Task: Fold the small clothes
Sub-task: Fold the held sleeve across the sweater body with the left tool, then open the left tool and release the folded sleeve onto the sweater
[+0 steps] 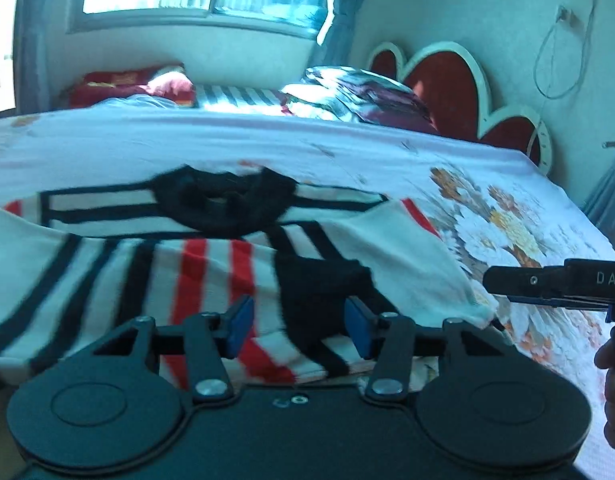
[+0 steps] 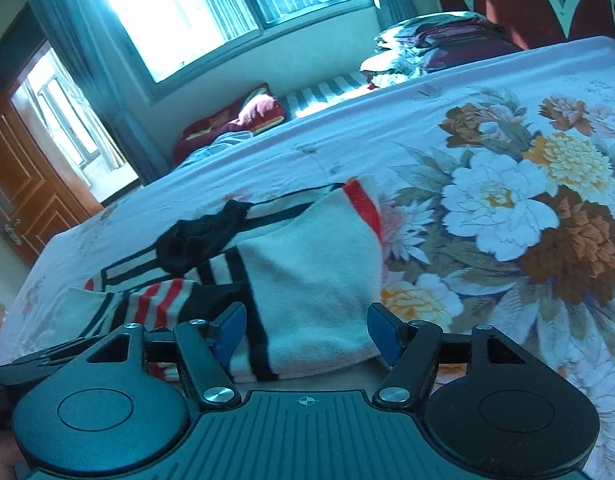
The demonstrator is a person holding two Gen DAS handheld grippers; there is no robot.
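A small white sweater [image 1: 211, 264] with black and red stripes and a black collar [image 1: 223, 200] lies on the flowered bedsheet [image 1: 507, 232]. Both sleeves are folded across its body. My left gripper [image 1: 297, 326] is open over the sweater's near hem, its blue pads [image 1: 239, 320] on either side of a black cuff [image 1: 319, 292]. My right gripper [image 2: 305, 332] is open over the folded white sleeve [image 2: 311, 280] at the sweater's right edge. It also shows from the side in the left wrist view [image 1: 503, 284].
Folded bedding [image 1: 359, 96] and red pillows [image 1: 123, 84] lie at the far side of the bed below a window. A red scalloped headboard [image 1: 455, 88] stands at the right. A wooden door [image 2: 23, 184] is at the left in the right wrist view.
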